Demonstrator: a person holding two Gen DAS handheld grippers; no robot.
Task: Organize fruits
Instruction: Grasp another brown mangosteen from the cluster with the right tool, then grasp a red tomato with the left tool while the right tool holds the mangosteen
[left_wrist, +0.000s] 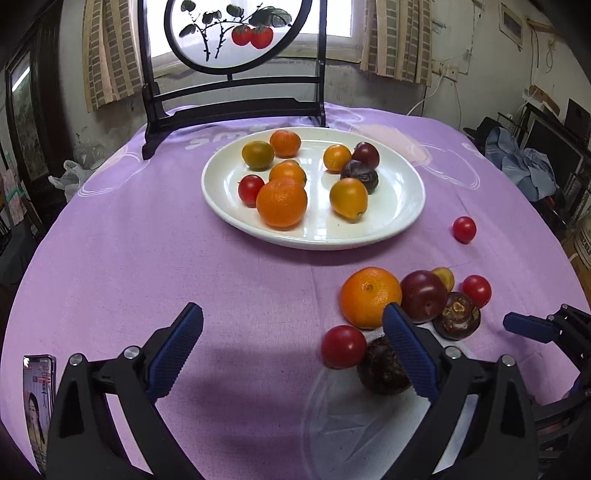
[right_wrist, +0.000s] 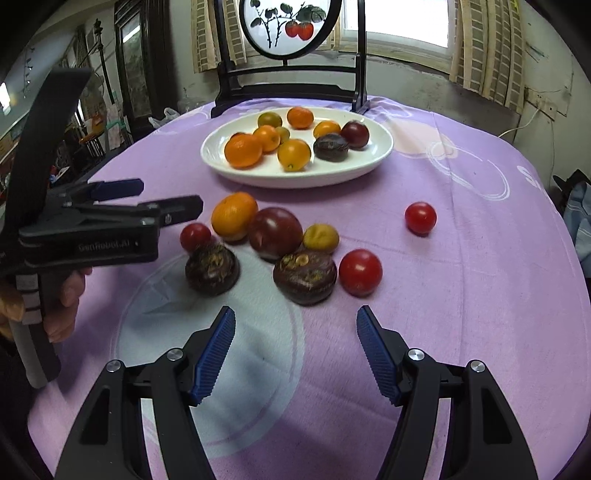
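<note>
Here both the left gripper (left_wrist: 291, 350) and right gripper (right_wrist: 295, 354) stand spread, pinching nothing; loose fruit (right_wrist: 275, 232) lies clustered on the purple cloth (left_wrist: 147, 240), apparently untouched, near the plate (left_wrist: 406, 218) of fruit

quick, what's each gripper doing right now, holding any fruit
left gripper: open wide, holding nothing.
right gripper: open, holding nothing, just short of the loose fruit on the cloth.

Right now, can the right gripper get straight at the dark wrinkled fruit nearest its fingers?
Probably yes. The right gripper is open, and only bare purple cloth lies between it and that dark wrinkled fruit. A red tomato beside the fruit may get nudged.
</note>
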